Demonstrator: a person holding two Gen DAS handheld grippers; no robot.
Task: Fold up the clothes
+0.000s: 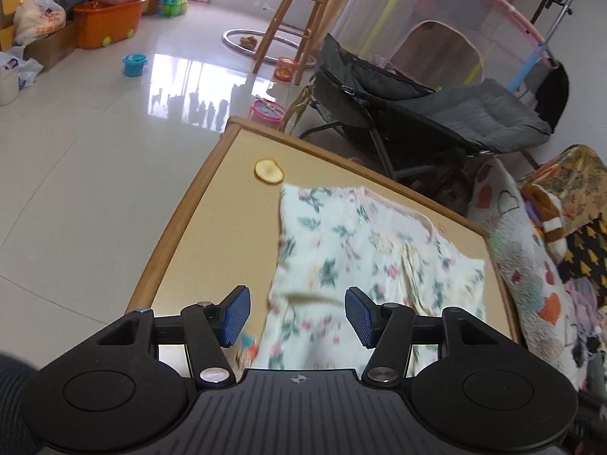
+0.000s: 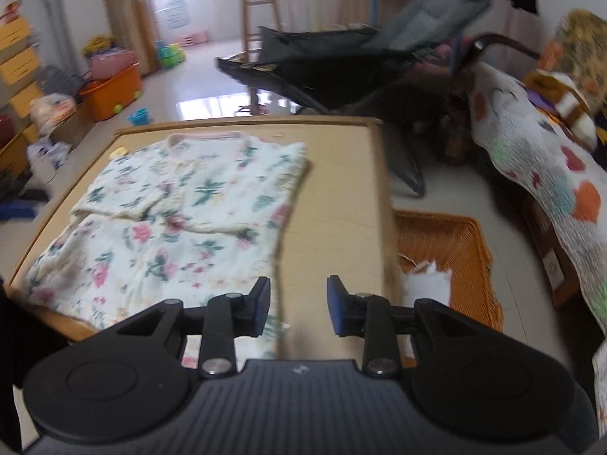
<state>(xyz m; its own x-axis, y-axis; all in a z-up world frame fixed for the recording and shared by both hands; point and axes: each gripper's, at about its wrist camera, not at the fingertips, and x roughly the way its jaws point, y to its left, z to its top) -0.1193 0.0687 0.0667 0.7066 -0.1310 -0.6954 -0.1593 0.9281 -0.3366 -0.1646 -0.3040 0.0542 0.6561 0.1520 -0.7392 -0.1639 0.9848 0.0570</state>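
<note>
A cream floral garment [image 2: 178, 212] lies flat on the low wooden table [image 2: 334, 197], both sleeves folded in over its body, collar at the far edge. It also shows in the left wrist view [image 1: 353, 261]. My left gripper [image 1: 297, 316] is open and empty, hovering over the garment's near left part. My right gripper [image 2: 299, 303] is open and empty above the near right edge of the garment and bare tabletop.
A round yellowish slice [image 1: 268, 171] lies on the table [image 1: 212, 220] near its far left corner. An orange wicker basket [image 2: 455, 250] with white paper stands on the floor right of the table. A dark folding chair [image 1: 428, 113] stands behind; a patterned blanket [image 2: 538, 174] lies right.
</note>
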